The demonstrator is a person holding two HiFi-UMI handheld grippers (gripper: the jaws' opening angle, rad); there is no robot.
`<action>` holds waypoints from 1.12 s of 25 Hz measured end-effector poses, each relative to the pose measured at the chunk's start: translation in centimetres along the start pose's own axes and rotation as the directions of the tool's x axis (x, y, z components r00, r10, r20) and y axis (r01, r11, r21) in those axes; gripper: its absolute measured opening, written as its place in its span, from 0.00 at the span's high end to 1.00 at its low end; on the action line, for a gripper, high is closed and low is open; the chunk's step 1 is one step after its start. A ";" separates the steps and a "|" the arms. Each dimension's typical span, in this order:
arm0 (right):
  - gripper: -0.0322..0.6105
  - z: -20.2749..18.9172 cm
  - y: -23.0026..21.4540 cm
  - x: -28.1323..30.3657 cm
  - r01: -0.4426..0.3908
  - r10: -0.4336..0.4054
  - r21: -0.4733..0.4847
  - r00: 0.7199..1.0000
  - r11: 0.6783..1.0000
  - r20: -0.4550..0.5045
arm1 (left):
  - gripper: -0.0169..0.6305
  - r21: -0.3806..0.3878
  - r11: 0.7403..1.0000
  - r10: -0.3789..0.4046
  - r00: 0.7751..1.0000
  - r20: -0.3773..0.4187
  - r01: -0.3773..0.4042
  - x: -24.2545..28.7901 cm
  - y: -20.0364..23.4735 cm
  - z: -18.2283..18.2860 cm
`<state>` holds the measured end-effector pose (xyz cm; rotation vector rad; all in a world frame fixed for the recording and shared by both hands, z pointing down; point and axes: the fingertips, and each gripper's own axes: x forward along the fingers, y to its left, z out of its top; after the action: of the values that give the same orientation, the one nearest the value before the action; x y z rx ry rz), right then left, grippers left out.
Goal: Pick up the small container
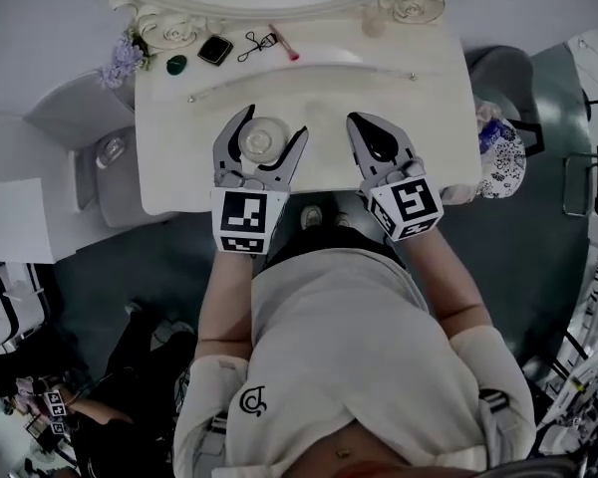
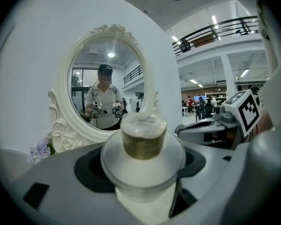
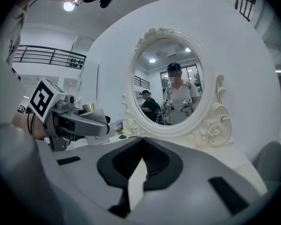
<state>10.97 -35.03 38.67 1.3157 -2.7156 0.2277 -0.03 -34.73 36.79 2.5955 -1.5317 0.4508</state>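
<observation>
My left gripper [image 1: 273, 122] has its jaws wide and pressed on the small clear round container with a gold cap [image 1: 262, 140]. The container is between them, over the white dressing table [image 1: 419, 98], before the oval white-framed mirror [image 2: 84, 69]. My right gripper [image 1: 358, 120], just beside, is closed and holds nothing.

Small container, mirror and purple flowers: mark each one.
small container [image 2: 143, 146], left gripper view, on its gold band.
mirror [image 3: 171, 86], right gripper view, on the glass.
purple flowers [image 1: 123, 63], head view, on the blossom cluster.
</observation>
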 end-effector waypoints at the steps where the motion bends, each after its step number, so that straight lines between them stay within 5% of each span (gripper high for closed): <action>1: 0.94 0.6 0.3 -0.3 -0.010 0.010 0.002 1.000 1.000 0.010 | 0.43 -0.001 1.000 0.004 1.000 0.012 -0.004 -0.5 0.0 0.8; 11: 0.94 5.8 1.1 -3.1 -0.031 0.037 -0.054 0.993 0.998 0.114 | 0.43 0.023 1.000 0.006 0.995 0.096 -0.008 -5.1 -0.2 5.8; 28: 0.94 8.0 1.3 -4.2 -0.091 0.109 -0.120 0.982 0.989 0.152 | 0.43 0.013 1.000 -0.012 0.991 0.134 0.011 -5.5 -1.2 6.7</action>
<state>12.22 -32.43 29.98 1.2174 -2.8806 -0.0231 -0.09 -31.00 28.86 2.6926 -1.5568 0.2909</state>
